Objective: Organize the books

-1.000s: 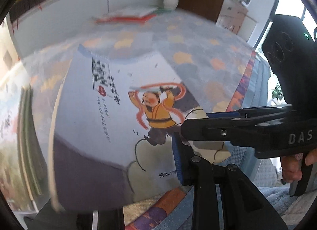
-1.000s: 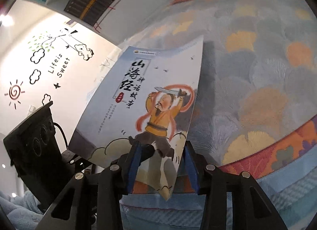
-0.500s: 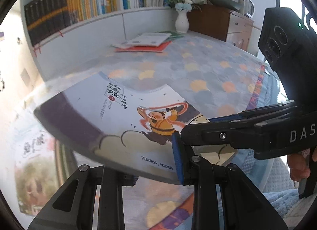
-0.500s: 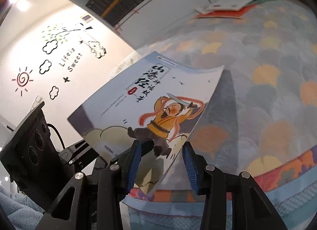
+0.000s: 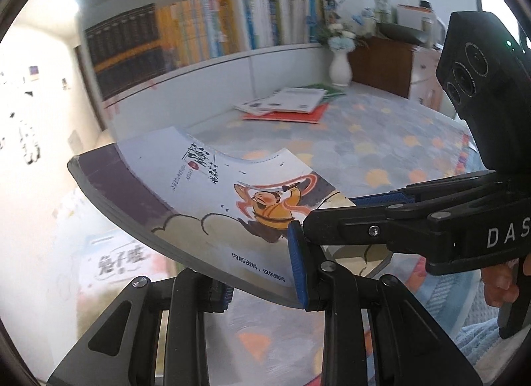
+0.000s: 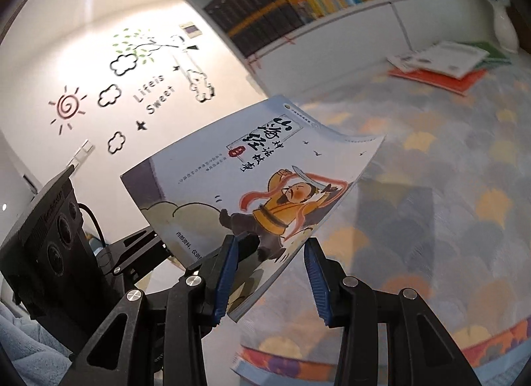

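Picture book [image 5: 212, 200] held above the patterned bed [image 5: 381, 140].
Left gripper [image 5: 262, 281] is clamped on its lower edge; right gripper [image 6: 270, 281] grips its corner.

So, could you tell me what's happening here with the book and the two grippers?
A person is holding a picture book in the air between them, above a patterned bed cover. The left hand-held gripper is shut on the book's lower edge, while the right hand-held gripper has the book's corner between its fingers, though whether they pinch it is unclear. More books lie stacked further back, below a filled bookshelf.
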`<state>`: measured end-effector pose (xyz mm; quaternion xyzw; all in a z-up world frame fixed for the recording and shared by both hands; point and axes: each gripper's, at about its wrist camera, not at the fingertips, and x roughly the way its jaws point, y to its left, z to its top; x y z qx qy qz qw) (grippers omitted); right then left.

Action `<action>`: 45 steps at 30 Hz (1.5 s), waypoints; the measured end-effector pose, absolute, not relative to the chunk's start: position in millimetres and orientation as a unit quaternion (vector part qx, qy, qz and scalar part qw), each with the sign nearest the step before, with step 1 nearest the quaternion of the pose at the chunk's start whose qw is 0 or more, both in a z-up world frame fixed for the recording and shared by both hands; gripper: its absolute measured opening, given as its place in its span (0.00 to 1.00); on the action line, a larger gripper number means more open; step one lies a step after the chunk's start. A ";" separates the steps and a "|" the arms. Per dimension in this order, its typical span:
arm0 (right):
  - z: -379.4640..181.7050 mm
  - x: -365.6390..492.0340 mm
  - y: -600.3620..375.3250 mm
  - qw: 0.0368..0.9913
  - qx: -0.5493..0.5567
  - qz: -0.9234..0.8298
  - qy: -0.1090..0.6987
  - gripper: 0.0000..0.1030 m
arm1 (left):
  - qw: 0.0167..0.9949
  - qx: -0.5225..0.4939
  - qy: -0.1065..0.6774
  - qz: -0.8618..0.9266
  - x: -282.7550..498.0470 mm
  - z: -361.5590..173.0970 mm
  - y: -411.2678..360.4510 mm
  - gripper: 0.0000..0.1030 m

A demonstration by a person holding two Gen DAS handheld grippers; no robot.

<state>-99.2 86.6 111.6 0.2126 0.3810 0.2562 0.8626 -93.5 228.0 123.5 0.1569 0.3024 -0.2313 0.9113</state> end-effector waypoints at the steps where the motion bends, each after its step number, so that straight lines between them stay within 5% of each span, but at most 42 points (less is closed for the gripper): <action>1: 112.3 -96.0 94.2 0.861 0.209 0.265 0.380 0.40 | 0.914 0.155 0.303 -0.220 -92.9 124.5 234.9 0.25; 12: 97.8 -56.0 196.5 0.826 0.187 0.368 0.385 0.40 | 0.926 0.065 0.353 -0.114 -71.7 117.0 346.0 0.25; 19: 62.1 -34.9 239.4 0.793 0.158 0.371 0.457 0.40 | 0.900 0.021 0.422 -0.104 -52.9 82.6 385.7 0.25; 24: 52.8 -29.7 241.0 0.786 0.153 0.366 0.475 0.39 | 0.889 0.014 0.447 -0.098 -54.6 74.1 384.7 0.39; 28: 53.0 -22.5 235.1 0.783 0.170 0.353 0.483 0.39 | 0.862 0.004 0.499 -0.092 -46.4 64.6 391.7 0.63; 45: 66.8 -32.5 232.0 0.808 0.133 0.340 0.463 0.41 | 0.840 -0.070 0.536 -0.049 -87.6 66.4 426.7 0.62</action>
